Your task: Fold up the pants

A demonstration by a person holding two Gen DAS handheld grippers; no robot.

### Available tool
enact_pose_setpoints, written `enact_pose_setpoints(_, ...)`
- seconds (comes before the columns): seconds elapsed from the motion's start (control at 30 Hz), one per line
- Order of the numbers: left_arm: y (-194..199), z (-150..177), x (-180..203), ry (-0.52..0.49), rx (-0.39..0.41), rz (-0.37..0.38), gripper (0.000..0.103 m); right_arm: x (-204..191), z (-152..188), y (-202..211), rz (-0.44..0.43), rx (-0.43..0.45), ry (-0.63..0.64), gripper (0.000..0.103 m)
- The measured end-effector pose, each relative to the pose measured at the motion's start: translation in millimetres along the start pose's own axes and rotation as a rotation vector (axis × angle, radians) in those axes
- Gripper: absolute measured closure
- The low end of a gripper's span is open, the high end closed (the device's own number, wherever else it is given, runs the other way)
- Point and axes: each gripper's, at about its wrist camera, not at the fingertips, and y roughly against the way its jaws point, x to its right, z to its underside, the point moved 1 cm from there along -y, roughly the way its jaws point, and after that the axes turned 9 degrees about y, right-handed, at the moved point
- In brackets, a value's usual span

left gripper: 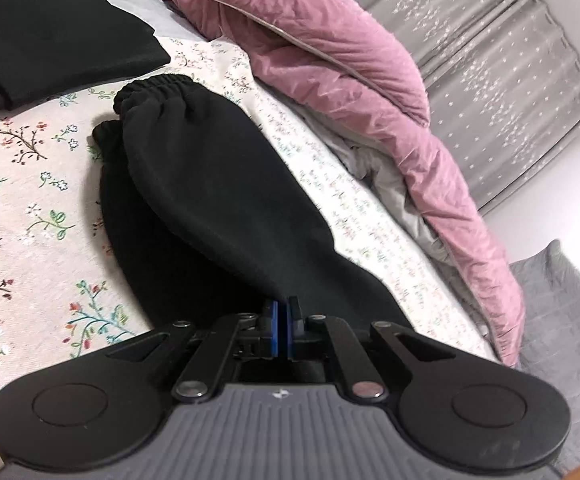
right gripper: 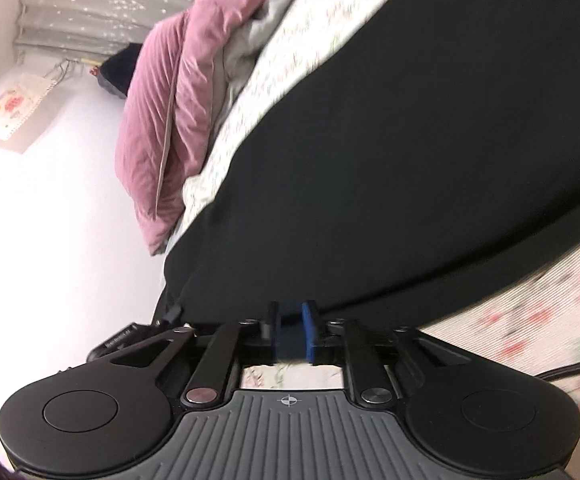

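Note:
Black pants (left gripper: 217, 204) lie on the floral bedsheet (left gripper: 21, 184), one leg over the other, elastic cuffs (left gripper: 149, 88) at the far end. My left gripper (left gripper: 282, 308) is shut on the near edge of the pants, blue pads pressed together on the cloth. In the right wrist view the pants (right gripper: 390, 168) fill most of the frame, lifted and stretched. My right gripper (right gripper: 293, 312) is shut on their edge, with black cloth between the blue pads (right gripper: 310, 332).
A folded black garment (left gripper: 49, 40) lies at the far left of the bed. A pink duvet (left gripper: 350, 80) is bunched along the far right side, also in the right wrist view (right gripper: 161, 120). Grey curtains (left gripper: 510, 80) hang behind. A grey blanket (left gripper: 562, 320) lies at right.

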Motion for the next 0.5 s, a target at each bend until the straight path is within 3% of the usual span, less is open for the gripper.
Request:
enact_pose_setpoints(0.13,0.6,-2.2,-0.3,0.021,0.001,0.028,0.083,-9.1,-1.8,-29.3,-0.045,-0.019,-0.046,0.059)
enact_pose_setpoints(0.2,0.8,-3.2,-1.0,0.027,0.001,0.035,0.083,-11.6,-4.6,-43.1,-0.064,-0.017,-0.076,0.055)
enact_pose_setpoints(0.4,0.0,-4.5,-6.0,0.046,-0.011,0.023,0.083,-5.4,-6.7,-57.9,-0.052,0.072,-0.168,0.057)
enact_pose_setpoints(0.5,-0.5,-3.5,-5.6,0.037,-0.015,0.005,0.083,2.0,-6.1,-42.0,-0.025,0.15,-0.194,0.058)
